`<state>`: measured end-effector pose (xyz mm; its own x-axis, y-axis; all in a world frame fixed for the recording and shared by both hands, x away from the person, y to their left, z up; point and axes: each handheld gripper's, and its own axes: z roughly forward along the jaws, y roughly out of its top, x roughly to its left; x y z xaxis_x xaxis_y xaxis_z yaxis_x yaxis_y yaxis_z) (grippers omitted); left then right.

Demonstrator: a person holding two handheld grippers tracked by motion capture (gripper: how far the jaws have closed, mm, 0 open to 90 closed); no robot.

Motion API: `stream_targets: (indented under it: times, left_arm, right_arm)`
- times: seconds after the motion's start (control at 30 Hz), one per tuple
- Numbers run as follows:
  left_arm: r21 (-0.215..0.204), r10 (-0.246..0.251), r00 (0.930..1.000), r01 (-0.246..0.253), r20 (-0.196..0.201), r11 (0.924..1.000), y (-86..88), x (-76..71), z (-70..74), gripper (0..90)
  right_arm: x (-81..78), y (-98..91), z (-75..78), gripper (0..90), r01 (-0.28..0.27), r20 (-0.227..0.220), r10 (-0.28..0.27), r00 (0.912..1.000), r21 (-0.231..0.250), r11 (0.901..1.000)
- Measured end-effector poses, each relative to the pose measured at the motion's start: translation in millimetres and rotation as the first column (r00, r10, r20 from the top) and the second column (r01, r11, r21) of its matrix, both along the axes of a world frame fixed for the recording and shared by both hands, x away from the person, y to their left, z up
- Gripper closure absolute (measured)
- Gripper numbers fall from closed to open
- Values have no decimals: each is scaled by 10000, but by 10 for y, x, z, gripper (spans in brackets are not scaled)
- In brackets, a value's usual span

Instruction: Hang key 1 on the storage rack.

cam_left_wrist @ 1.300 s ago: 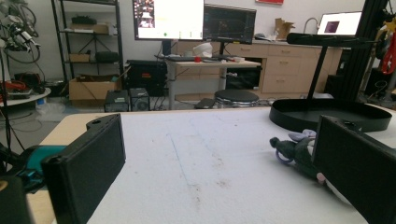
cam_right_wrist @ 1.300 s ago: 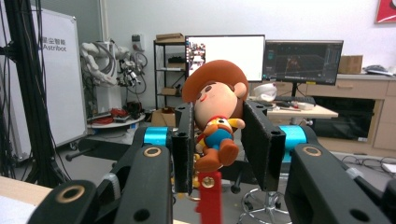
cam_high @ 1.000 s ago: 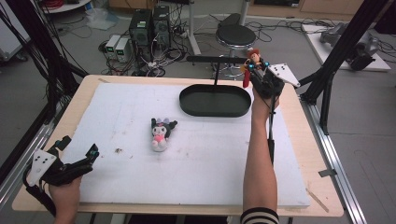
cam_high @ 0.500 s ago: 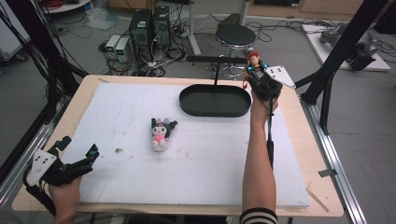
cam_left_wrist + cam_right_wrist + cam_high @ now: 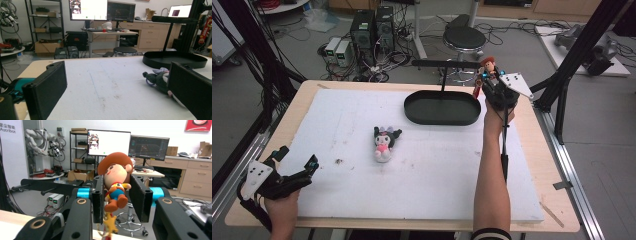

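Holding cowboy doll [image 5: 116, 186] clenched in right tongs [image 5: 116, 192] near black tray [image 5: 442, 108]; left tongs [image 5: 117, 85] released; plush toy [image 5: 383, 141] unplaced on tabletop [image 5: 422, 180].

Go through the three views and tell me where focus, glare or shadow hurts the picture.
High view: even light, soft shadows on the white mat, slightly soft throughout. Left gripper view: the near black jaws and plush toy look blurred; bright monitor washes out. Right gripper view: cowboy doll in the right claw is sharp; monitor glare behind.
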<state>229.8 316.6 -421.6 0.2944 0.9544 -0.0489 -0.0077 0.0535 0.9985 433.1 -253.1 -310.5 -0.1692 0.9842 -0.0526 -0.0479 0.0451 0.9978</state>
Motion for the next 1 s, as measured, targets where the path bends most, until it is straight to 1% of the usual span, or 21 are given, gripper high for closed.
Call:
stream_targets:
  times: [0.13,0.4,0.6,0.67,0.73,0.87,0.93,1.0]
  left_arm:
    - [11,-8,10000,8,31,10000,-1,-3,8,33]
    - [20,7,10000,-7,-5,10000,-1,2,1,33]
    - [14,-8,10000,8,-18,10000,2,8,-7,33]
    - [27,-18,10000,18,-34,10000,1,11,-9,33]
    - [5,-27,10000,27,-39,10000,-5,14,-11,33]
    - [62,-32,10000,32,-64,10000,-7,15,-12,32]
    - [57,-50,10000,51,-69,10000,-8,17,-13,33]
    - [31,-53,10000,53,-59,10000,-15,20,-15,33]
  right_arm:
    - [23,-4,-21,658,19,-69,-20,10000,-55,10000]
    - [90,21,-85,658,-139,-266,135,9996,-138,9998]
    - [135,8,-131,657,-90,-382,87,9992,-83,9999]
    - [154,-1,-151,658,-121,-487,120,9987,-24,9999]
    - [168,-5,-166,658,-170,-542,166,9984,-65,9998]
    - [183,9,-173,657,-211,-420,207,9989,-96,9997]
    - [188,9,-173,657,-197,-454,192,9988,-90,9998]
    - [238,-10,-160,658,-148,-485,142,9987,-136,9998]
